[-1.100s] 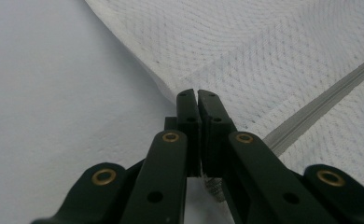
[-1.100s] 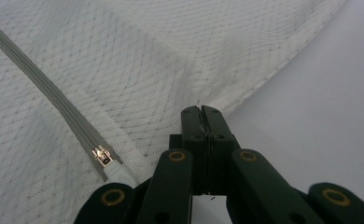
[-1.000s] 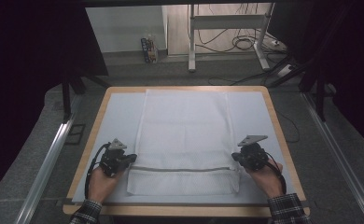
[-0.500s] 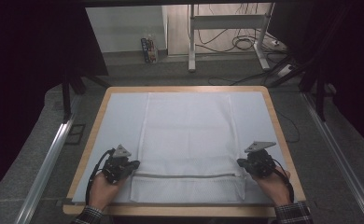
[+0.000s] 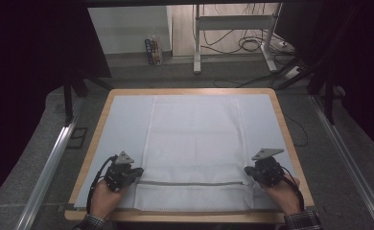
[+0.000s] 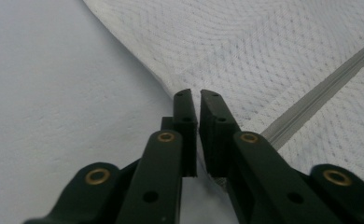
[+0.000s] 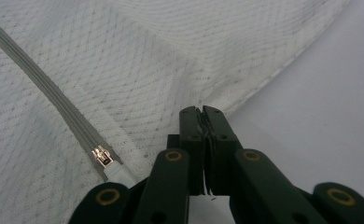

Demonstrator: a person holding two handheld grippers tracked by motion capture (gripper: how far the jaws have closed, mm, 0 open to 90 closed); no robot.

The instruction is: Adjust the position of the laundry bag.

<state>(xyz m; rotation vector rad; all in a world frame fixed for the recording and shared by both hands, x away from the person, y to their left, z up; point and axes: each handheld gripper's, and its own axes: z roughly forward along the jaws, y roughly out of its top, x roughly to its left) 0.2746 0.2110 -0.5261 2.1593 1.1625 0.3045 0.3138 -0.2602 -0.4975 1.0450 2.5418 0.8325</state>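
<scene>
High view: a white mesh bag (image 5: pixel 194 148) lies flat on the pale sheet (image 5: pixel 122 129) that covers the wood-edged desk (image 5: pixel 283 124). A grey zipper (image 5: pixel 190 183) runs across the bag near its front edge. The left tongs (image 5: pixel 136 173), held in the left hand (image 5: pixel 103 199), sit at the bag's left edge, at the zipper's end. The right tongs (image 5: pixel 248 172), held in the right hand (image 5: pixel 283 194), sit at the bag's right edge, at the zipper's other end. Plaid cuffs show at both wrists.

Left gripper view: left tongs (image 6: pixel 198 95) nearly pressed together, a thin slit between the jaws, tips over the mesh bag's (image 6: pixel 264 51) border. Whether cloth is pinched, cannot tell. Zipper (image 6: pixel 320 95) runs off to the upper right.

Right gripper view: right tongs (image 7: pixel 201 111) pressed together, pinching the mesh bag's (image 7: pixel 138 70) edge. Metal zipper pull (image 7: pixel 102 157) lies just left of the jaws, at the zipper's (image 7: pixel 45 88) end.
</scene>
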